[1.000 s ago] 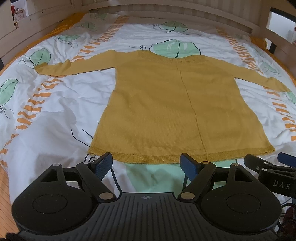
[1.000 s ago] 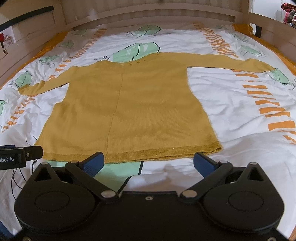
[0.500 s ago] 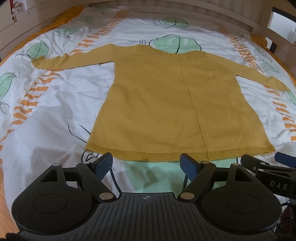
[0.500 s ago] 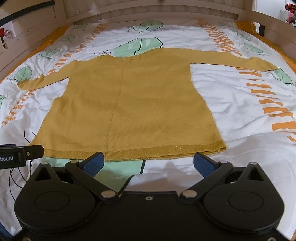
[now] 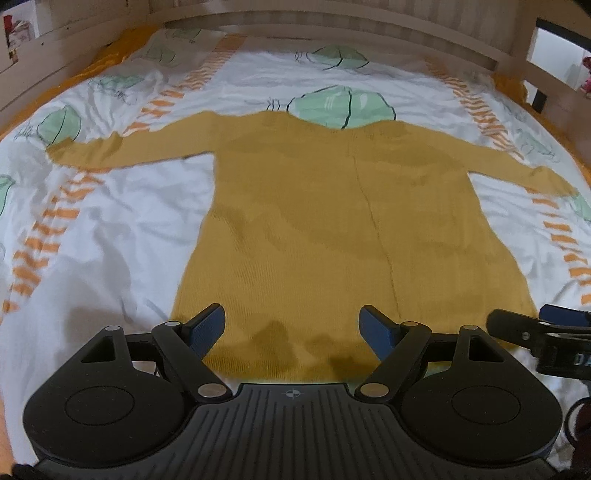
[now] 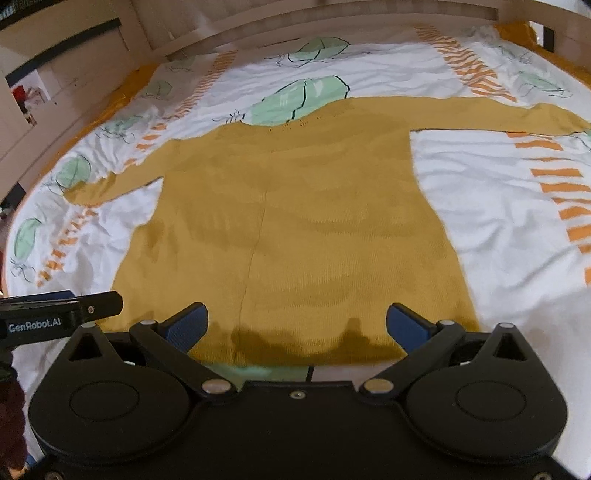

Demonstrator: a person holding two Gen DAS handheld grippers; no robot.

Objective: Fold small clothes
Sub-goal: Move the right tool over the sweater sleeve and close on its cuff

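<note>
A mustard-yellow knitted long-sleeved sweater (image 5: 332,229) lies flat and spread out on a white bedsheet printed with green leaves and orange stripes (image 5: 110,229), sleeves extended to both sides, neckline toward the far end of the bed and hem toward the cameras. The left claw (image 5: 291,326) is open, its blue-padded fingers (image 5: 207,326) spread wide over the hem zone, above the left half of the sweater; contact with the fabric cannot be determined. The right claw (image 6: 297,325) is likewise open, fingers spread over the hem on the right half, holding nothing. A pale wooden bed frame (image 5: 332,22) borders the far end and both long sides of the bed. Bare sheet lies to the left of the sweater body below the left sleeve, and to the right below the right sleeve (image 6: 498,118). The left wrist view shows the left sleeve (image 5: 122,151) complete to its cuff and the right claw entering at its right edge; the right sleeve cuff ends near the frame limit. The right wrist view shows the right sleeve at full length, the near hem edge with a strip of green print just beyond it, and the left claw, marked GenRobot.AI, at its left edge. A vertical centre seam (image 6: 258,236) runs down the sweater body.
</note>
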